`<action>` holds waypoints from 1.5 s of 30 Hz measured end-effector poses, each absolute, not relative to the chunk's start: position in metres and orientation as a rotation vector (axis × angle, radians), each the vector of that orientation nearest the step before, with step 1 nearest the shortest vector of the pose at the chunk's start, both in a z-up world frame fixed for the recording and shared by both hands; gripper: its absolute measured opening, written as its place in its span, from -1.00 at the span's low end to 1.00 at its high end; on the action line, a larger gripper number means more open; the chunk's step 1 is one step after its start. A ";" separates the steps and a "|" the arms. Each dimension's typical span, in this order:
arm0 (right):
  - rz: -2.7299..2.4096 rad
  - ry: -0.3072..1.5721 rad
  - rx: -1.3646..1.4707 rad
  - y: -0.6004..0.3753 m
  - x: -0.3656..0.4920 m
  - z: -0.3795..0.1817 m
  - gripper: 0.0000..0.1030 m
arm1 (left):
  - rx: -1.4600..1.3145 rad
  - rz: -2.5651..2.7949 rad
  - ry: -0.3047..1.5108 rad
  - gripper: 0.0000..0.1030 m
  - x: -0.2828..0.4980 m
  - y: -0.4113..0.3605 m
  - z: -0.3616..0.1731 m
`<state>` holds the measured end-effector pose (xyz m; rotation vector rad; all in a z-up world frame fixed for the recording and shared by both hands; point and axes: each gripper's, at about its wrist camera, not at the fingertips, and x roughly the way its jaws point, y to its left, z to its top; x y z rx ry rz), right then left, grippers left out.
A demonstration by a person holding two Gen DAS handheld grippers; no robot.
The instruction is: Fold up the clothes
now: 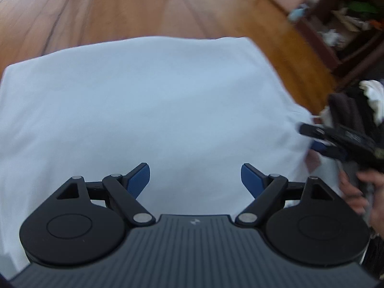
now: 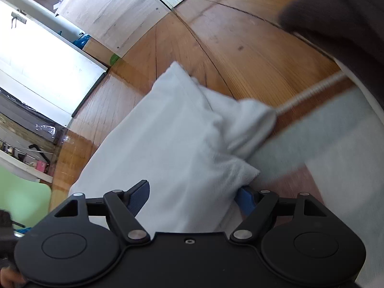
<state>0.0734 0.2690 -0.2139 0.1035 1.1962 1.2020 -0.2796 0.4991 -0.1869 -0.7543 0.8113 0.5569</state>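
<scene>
My left tool (image 1: 195,180) hovers with its fingers spread wide over the near part of the white garment (image 1: 148,110), gripping nothing; I judge it is poised to pin or pick up the cloth. The garment lies flat as a smooth rectangle on the wooden tabletop (image 1: 134,7), already looking folded at least once. At its right edge my right tool (image 2: 192,196) is spread around a bunched corner, the cloth sitting between the fingers; through the blur, I think it is not yet clamped.
</scene>
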 end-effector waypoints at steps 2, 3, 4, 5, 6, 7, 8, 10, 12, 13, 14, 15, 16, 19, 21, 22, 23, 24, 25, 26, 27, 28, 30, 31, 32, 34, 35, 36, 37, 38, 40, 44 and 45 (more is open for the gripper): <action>1.191 1.137 -0.002 0.285 0.066 -0.210 0.18 | -0.763 0.534 0.801 0.61 -0.280 0.501 -0.189; 1.183 1.109 -0.057 0.287 0.062 -0.207 -0.07 | -0.760 0.533 0.802 0.61 -0.276 0.501 -0.192; 1.173 1.081 -0.111 0.289 0.058 -0.204 -0.41 | -0.754 0.535 0.804 0.61 -0.273 0.502 -0.194; 1.164 1.057 -0.153 0.289 0.055 -0.202 -0.51 | -0.740 0.544 0.807 0.61 -0.272 0.502 -0.194; 1.153 1.056 -0.140 0.285 0.055 -0.200 -0.56 | -0.726 0.553 0.811 0.61 -0.272 0.502 -0.194; 1.142 1.055 -0.126 0.281 0.054 -0.199 -0.62 | -0.716 0.560 0.813 0.61 -0.272 0.502 -0.194; 1.132 1.054 -0.113 0.277 0.054 -0.198 -0.62 | -0.720 0.561 0.812 0.61 -0.273 0.502 -0.194; 1.106 1.066 -0.087 0.270 0.053 -0.196 -0.59 | -0.729 0.561 0.809 0.61 -0.277 0.502 -0.194; 1.059 1.099 -0.089 0.266 0.057 -0.196 -0.38 | -0.737 0.562 0.807 0.61 -0.280 0.502 -0.193; 1.035 1.110 -0.085 0.265 0.061 -0.196 -0.05 | -0.741 0.562 0.806 0.61 -0.281 0.502 -0.193; 1.009 1.116 -0.084 0.266 0.064 -0.196 0.21 | -0.745 0.563 0.805 0.61 -0.283 0.502 -0.193; 0.995 1.118 -0.082 0.265 0.067 -0.196 0.31 | -0.749 0.563 0.803 0.61 -0.284 0.502 -0.193; 0.982 1.120 -0.080 0.264 0.070 -0.196 0.38 | -0.754 0.563 0.801 0.61 -0.286 0.502 -0.193; 0.993 1.140 -0.044 0.263 0.079 -0.200 0.41 | -0.772 0.563 0.787 0.61 -0.289 0.504 -0.191; 1.017 1.117 -0.031 0.268 0.081 -0.204 0.53 | -0.779 0.572 0.776 0.61 -0.290 0.508 -0.190; 1.032 1.101 -0.026 0.274 0.082 -0.206 0.62 | -0.783 0.577 0.772 0.61 -0.291 0.509 -0.190; 1.059 1.081 -0.032 0.279 0.082 -0.207 0.62 | -0.790 0.582 0.770 0.61 -0.292 0.511 -0.191; 1.104 1.056 -0.071 0.288 0.078 -0.208 0.62 | -0.799 0.586 0.770 0.61 -0.294 0.513 -0.192; 1.149 1.031 -0.109 0.296 0.075 -0.209 0.57 | -0.811 0.590 0.770 0.61 -0.296 0.514 -0.193; 1.190 1.004 -0.156 0.304 0.071 -0.209 0.03 | -0.827 0.592 0.768 0.61 -0.299 0.515 -0.194; 1.214 0.970 -0.241 0.313 0.064 -0.208 -0.43 | -0.845 0.593 0.762 0.61 -0.304 0.514 -0.194; 1.233 0.937 -0.310 0.322 0.057 -0.206 -0.60 | -0.866 0.599 0.759 0.61 -0.310 0.514 -0.194; 1.238 0.895 -0.293 0.326 0.048 -0.196 -0.61 | -0.903 0.619 0.747 0.61 -0.322 0.516 -0.192; 1.252 0.879 -0.257 0.325 0.043 -0.188 -0.61 | -0.918 0.634 0.737 0.61 -0.329 0.518 -0.190; 1.267 0.860 -0.230 0.324 0.038 -0.179 -0.62 | -0.928 0.655 0.722 0.61 -0.336 0.521 -0.187; 1.310 0.814 -0.210 0.324 0.021 -0.158 -0.62 | -0.940 0.689 0.703 0.61 -0.352 0.527 -0.182; 1.333 0.791 -0.202 0.325 0.012 -0.148 -0.62 | -0.952 0.704 0.694 0.60 -0.363 0.531 -0.178; 1.368 0.765 -0.204 0.329 0.001 -0.136 -0.62 | -0.977 0.711 0.672 0.60 -0.376 0.535 -0.175; 1.412 0.746 -0.203 0.334 -0.012 -0.125 -0.62 | -1.040 0.690 0.610 0.60 -0.395 0.540 -0.173; 1.456 0.727 -0.201 0.339 -0.025 -0.114 -0.62 | -1.102 0.668 0.546 0.60 -0.415 0.546 -0.171; 1.554 0.687 -0.206 0.351 -0.054 -0.095 -0.62 | -1.189 0.658 0.418 0.60 -0.456 0.552 -0.167; 1.740 0.589 -0.371 0.387 -0.136 -0.084 -0.62 | -1.225 0.735 0.304 0.55 -0.509 0.550 -0.161; 1.764 0.556 -0.447 0.398 -0.160 -0.089 -0.62 | -1.234 0.732 0.286 0.55 -0.514 0.549 -0.162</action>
